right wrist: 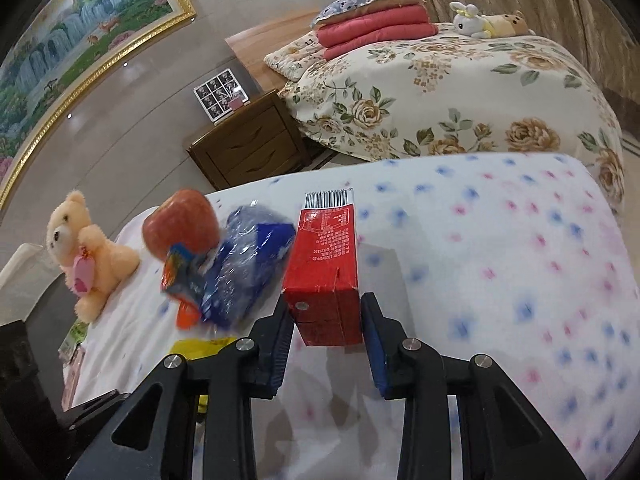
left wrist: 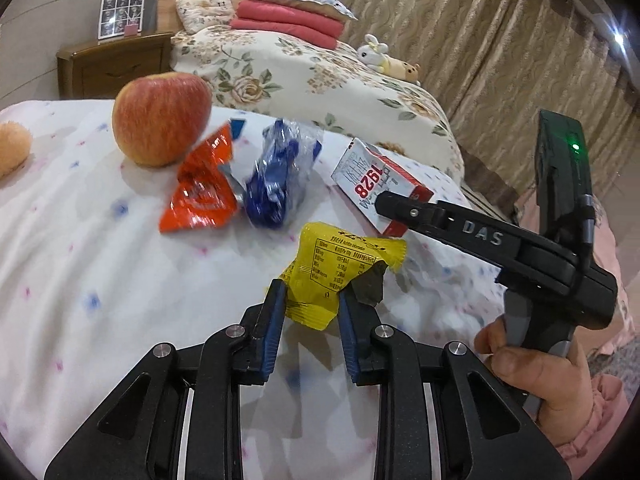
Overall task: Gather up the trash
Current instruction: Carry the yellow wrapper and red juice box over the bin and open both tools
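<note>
Both tongs work low over a white cloth (left wrist: 80,248) with pink and blue spots. Left tongs (left wrist: 312,304) are clamped on a yellow wrapper (left wrist: 336,264); the blue pads (left wrist: 276,320) press its lower part from both sides, and its top stands free above the cloth. Right tongs (right wrist: 328,320) have a red carton (right wrist: 328,264) between the pads (right wrist: 374,344). The left pad touches the carton's side, but I cannot tell whether the right pad touches it or whether the grip is firm. In the left view the right tongs (left wrist: 384,200) reach over the same carton (left wrist: 376,184), and a hand (left wrist: 536,368) holds the handle.

A little farther lie a blue wrapper (left wrist: 276,176) and an orange wrapper (left wrist: 200,192), close together, both blurred. Just behind the orange one stands an apple (left wrist: 160,118). A teddy bear (right wrist: 84,248) sits at the cloth's far left.

Beyond are a bed (right wrist: 460,96) with flowered cover and a wooden nightstand (right wrist: 248,148).
</note>
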